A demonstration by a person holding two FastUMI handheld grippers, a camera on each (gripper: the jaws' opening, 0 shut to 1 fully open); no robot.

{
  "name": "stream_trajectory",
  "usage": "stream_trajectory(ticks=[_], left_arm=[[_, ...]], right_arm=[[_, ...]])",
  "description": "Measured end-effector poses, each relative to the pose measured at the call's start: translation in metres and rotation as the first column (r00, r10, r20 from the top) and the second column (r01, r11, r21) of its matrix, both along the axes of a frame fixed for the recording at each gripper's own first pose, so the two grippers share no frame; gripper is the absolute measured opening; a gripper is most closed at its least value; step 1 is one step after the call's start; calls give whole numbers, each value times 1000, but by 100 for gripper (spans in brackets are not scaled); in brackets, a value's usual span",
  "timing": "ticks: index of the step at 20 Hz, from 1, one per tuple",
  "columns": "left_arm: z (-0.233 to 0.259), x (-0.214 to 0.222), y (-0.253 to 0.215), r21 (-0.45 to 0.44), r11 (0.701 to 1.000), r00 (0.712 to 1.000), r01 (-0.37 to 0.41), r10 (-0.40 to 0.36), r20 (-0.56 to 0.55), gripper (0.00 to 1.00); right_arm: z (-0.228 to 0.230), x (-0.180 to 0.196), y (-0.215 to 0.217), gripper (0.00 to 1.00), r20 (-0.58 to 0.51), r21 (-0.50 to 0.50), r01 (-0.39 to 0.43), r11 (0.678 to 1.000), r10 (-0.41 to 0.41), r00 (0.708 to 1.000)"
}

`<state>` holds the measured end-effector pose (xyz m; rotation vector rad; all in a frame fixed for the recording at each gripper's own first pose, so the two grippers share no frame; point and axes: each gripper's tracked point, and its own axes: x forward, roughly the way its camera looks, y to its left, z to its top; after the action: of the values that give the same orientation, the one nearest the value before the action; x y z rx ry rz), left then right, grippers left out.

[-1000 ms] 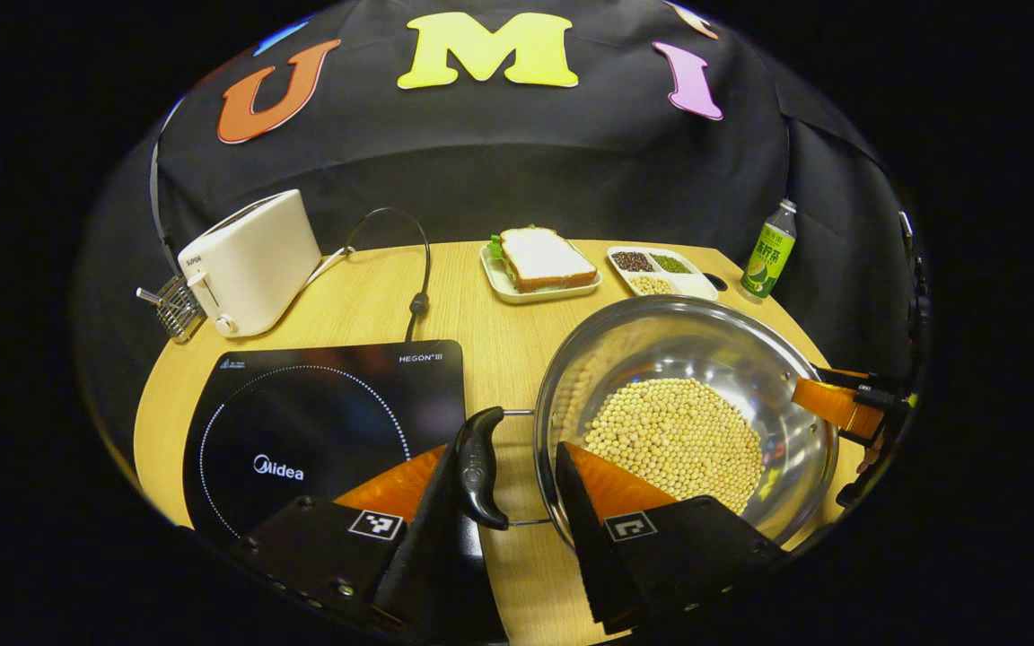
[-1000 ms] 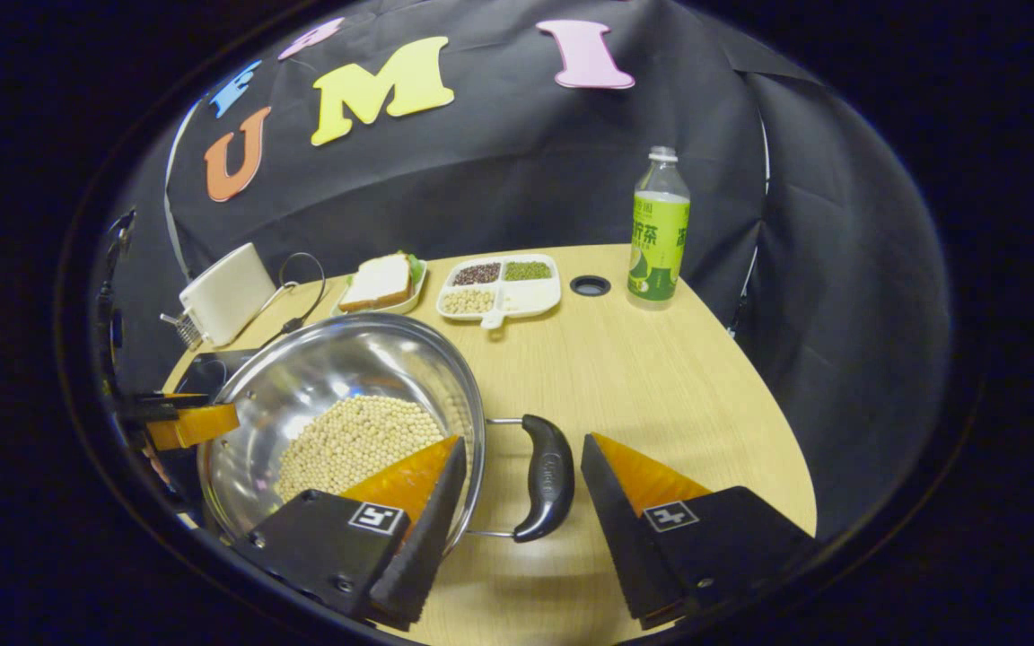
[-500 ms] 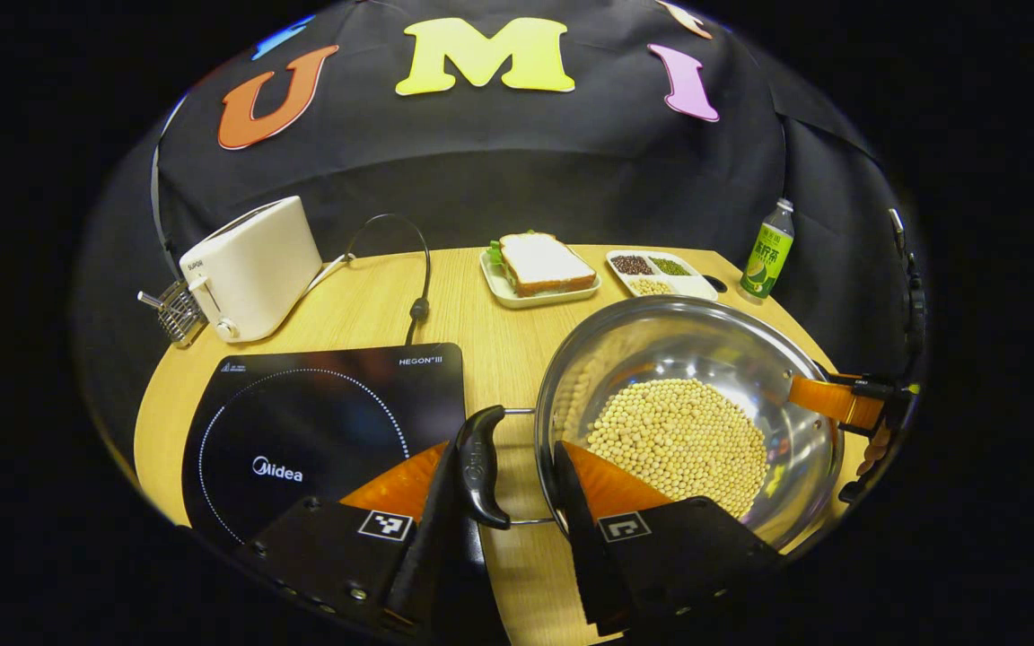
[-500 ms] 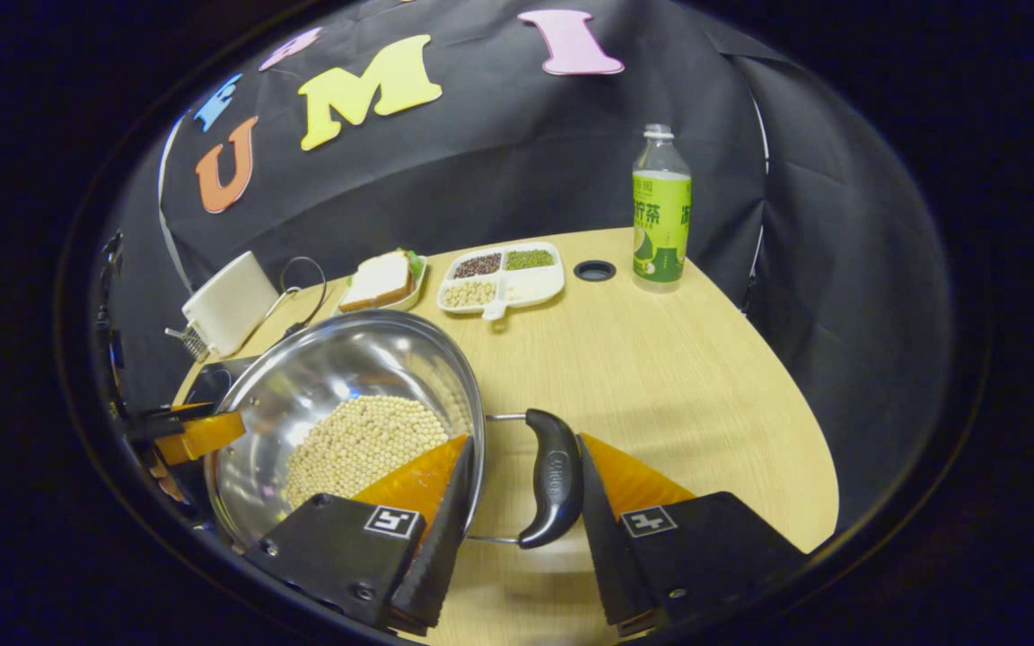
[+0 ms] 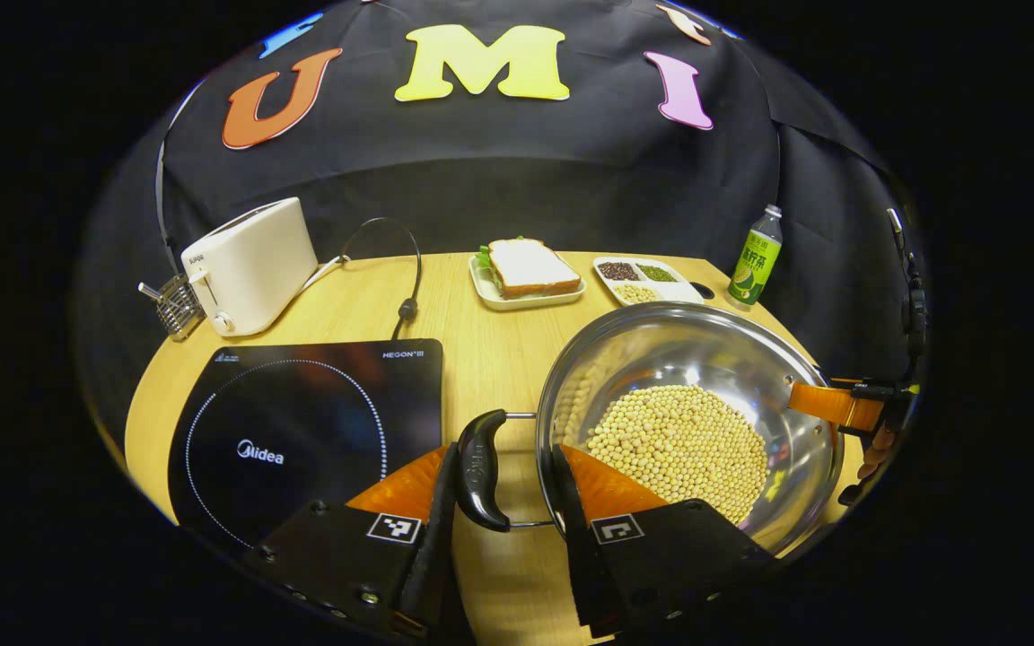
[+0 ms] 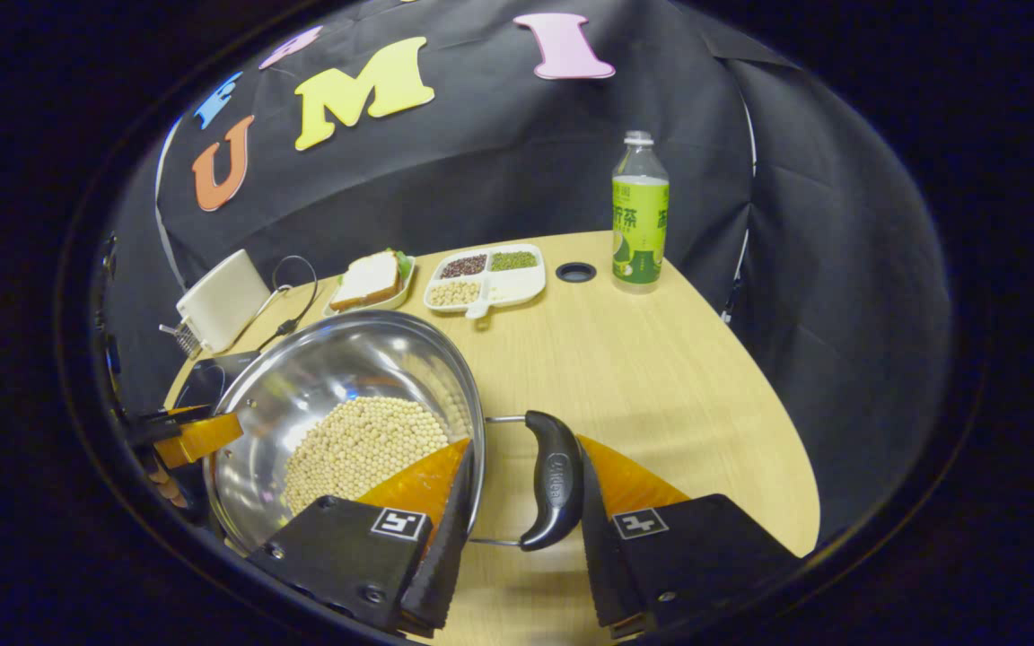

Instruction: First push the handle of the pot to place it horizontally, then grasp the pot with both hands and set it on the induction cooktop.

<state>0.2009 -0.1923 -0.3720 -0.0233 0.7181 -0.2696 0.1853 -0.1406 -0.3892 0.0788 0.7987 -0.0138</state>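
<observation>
With both side handles level, the left tongs (image 5: 501,467) and right tongs (image 6: 521,484) sit nearly closed around them, the pot (image 5: 692,422) resting on the table (image 6: 643,377); next, lift it toward the cooktop (image 5: 302,422) at nine o'clock

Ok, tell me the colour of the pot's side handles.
Black, on bare metal wire brackets; the handle shows best in the right gripper view.

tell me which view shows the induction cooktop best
The left gripper view: the induction cooktop lies nearly whole and flat on the table, left of the pot. In the right gripper view, just a dark corner peeks out behind the pot's rim.
</observation>
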Motion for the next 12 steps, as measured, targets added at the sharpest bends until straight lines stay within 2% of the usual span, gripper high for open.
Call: stream_trajectory(ticks=[7, 12], left_arm=[[48, -26, 3, -8, 1000, 998, 2, -2, 62, 54], [89, -43, 31, -5, 1000, 993, -19, 19, 113, 54]], right_arm=[[50, -31, -1, 60, 51, -7, 13, 1000, -12, 999], [87, -47, 24, 60, 85, 5, -16, 1000, 15, 996]])
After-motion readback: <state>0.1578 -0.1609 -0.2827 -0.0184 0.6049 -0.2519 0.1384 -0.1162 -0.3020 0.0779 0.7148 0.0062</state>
